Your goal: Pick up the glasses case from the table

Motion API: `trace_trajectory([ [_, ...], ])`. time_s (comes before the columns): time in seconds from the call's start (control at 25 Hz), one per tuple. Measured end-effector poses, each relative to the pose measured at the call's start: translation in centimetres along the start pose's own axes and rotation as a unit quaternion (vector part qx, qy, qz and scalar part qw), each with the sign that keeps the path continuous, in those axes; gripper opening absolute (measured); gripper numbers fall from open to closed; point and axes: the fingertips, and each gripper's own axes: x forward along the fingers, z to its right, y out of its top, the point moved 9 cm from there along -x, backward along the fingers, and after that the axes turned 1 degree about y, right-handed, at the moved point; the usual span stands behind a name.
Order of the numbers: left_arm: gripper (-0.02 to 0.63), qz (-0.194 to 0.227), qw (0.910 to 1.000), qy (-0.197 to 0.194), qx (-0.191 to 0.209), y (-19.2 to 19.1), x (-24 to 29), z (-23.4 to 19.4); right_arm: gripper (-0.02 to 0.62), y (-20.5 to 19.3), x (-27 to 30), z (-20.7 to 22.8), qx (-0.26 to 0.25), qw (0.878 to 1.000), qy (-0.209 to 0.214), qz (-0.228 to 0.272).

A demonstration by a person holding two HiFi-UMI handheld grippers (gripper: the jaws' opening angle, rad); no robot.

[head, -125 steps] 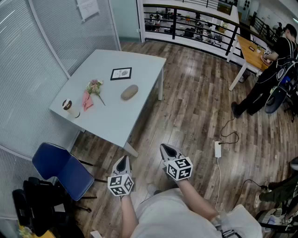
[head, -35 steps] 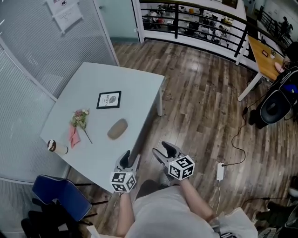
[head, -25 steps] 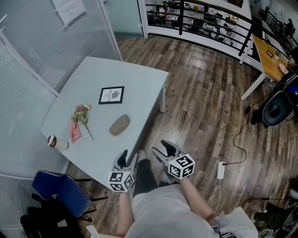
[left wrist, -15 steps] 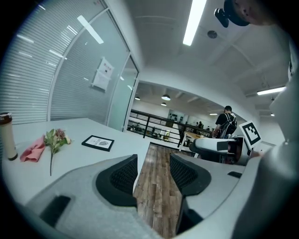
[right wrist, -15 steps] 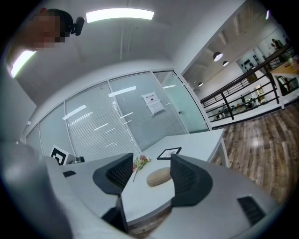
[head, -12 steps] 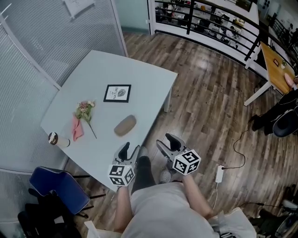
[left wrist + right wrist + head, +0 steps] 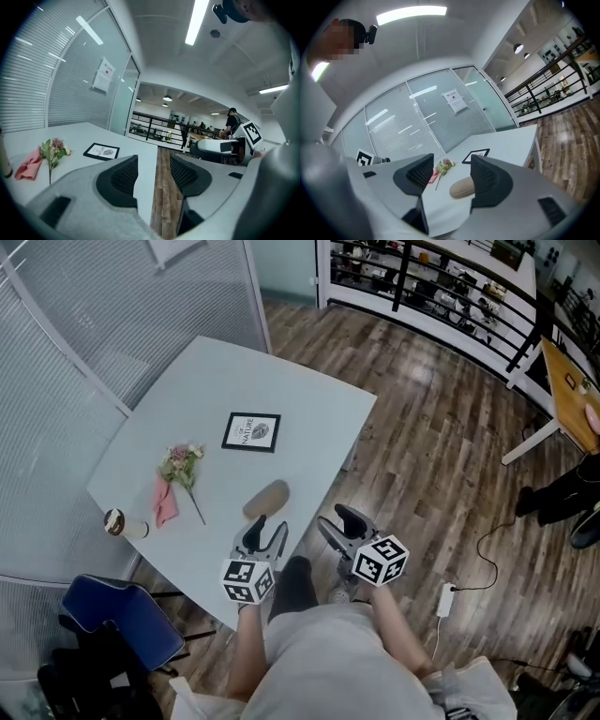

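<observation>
Glasses case (image 7: pixel 266 499) flat on table (image 7: pixel 309 399). Near case: left gripper (image 7: pixel 262 529), jaws apart, empty. Further right of case, over floor (image 7: pixel 422 456): right gripper (image 7: pixel 339 521), jaws apart, empty.

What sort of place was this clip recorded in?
Most likely an office or shared workspace: ribbed glass partition walls, a black railing along an open area, and a pale table on wood-plank flooring.

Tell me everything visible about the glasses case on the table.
The glasses case is a closed, tan, oblong shell with rounded ends and a matte, fabric-like look. It lies flat on the pale grey table, near the edge nearest the person, right of the flower sprig. Only the table touches it.
</observation>
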Motion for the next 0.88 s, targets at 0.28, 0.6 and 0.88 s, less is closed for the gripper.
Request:
trace_trajectory([
  [0.28, 0.202, -0.016, 0.9997, 0.000, 0.019, 0.8, 1.9, -2.0, 0.241, 0.0, 3.2, 0.5, -0.005, 0.999, 0.022, -0.031],
  [0.6, 0.202, -0.065, 0.9975, 0.006, 0.027, -0.8, 4.3, -6.2, 0.239, -1.4, 7.5, 1.3, 0.007, 0.996, 0.036, -0.085],
  [0.88, 0.202, -0.118, 0.9914, -0.016, 0.055, -3.3, 7.5, -8.6, 0.233, -2.1, 10.4, 2.4, 0.027, 0.990, 0.050, -0.127],
])
